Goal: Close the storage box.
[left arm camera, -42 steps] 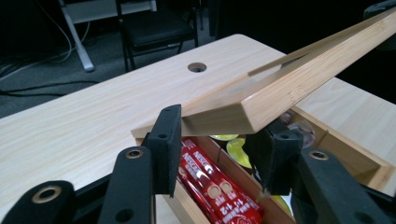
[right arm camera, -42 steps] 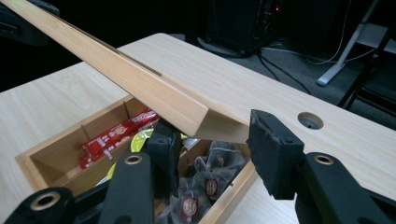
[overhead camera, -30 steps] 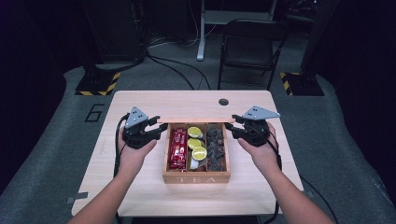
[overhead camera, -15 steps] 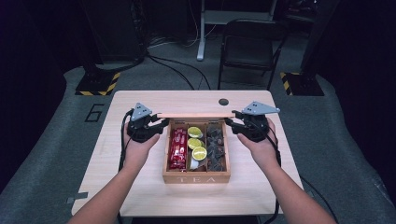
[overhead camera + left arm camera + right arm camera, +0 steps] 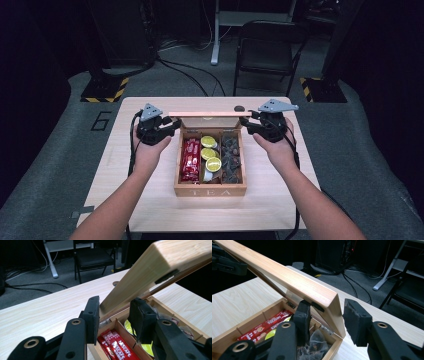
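At the middle of the table (image 5: 150, 200), nearer its front edge, sits one wooden tea box (image 5: 210, 191), lid (image 5: 210, 114) raised and tilted back over the rear wall. Three compartments run front to back. Left compartment: red coffee sticks (image 5: 190, 159), at least two by the left gripper view, exact count not readable. Middle: three yellow-green round pods (image 5: 213, 163), with one white item beside the front one. Right: a heap of dark tea bags (image 5: 231, 157), count unclear.

Two grippers, one per hand. Left gripper (image 5: 172, 125) at the lid's left end: jaws have just been closing, the lid's end between them, one pad against the wood; contact at the other pad not clear. Right gripper (image 5: 246, 123) at the lid's right end: lid corner between the jaws, left pad touching, a visible gap at the right pad, so spread rather than pinching.

One round hole (image 5: 239, 108) in the table near its far edge. One black chair (image 5: 265, 50) beyond the table.
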{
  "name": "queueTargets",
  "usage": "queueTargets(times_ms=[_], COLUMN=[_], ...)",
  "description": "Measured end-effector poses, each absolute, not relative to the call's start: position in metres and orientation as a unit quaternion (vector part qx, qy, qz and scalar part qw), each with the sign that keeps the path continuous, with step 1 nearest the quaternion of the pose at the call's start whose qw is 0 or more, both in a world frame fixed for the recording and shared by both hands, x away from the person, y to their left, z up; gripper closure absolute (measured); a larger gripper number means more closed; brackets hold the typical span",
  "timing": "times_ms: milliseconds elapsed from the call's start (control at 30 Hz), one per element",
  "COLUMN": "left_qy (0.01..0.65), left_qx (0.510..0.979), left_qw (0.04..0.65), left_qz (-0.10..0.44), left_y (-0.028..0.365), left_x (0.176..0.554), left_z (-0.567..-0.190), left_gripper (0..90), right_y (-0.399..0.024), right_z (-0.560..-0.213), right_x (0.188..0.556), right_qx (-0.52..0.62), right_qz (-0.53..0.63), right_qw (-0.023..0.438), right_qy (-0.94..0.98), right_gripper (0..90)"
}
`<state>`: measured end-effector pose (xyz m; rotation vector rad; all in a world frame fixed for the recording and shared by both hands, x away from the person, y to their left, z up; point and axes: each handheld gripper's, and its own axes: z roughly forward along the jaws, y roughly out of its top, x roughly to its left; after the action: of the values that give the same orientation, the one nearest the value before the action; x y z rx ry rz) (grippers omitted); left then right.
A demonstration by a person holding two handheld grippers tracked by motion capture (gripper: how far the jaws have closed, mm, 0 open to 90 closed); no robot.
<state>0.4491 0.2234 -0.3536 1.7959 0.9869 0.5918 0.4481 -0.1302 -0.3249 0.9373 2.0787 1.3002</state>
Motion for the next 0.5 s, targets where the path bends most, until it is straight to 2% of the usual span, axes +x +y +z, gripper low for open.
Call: queueTargets(times_ms=[167, 500], left_qy=[0.402, 0.403], left_qx=[0.739, 0.741], left_qw=[0.485, 0.483], left_qz=[0.240, 0.237], left_y=[0.225, 0.225], left_x=[0.452, 0.461], left_z=[-0.353, -0.349], left_gripper=[60.7, 61.3], right_y=[-0.129, -0.124], right_z=[-0.325, -0.325], right_x=[0.456, 0.466], right_qx=[0.352, 0.346], right_qz=[0.486, 0.486], right_qw=[0.240, 0.251], right_qy=[0.763, 0.762], right_gripper=[53.2, 50.9])
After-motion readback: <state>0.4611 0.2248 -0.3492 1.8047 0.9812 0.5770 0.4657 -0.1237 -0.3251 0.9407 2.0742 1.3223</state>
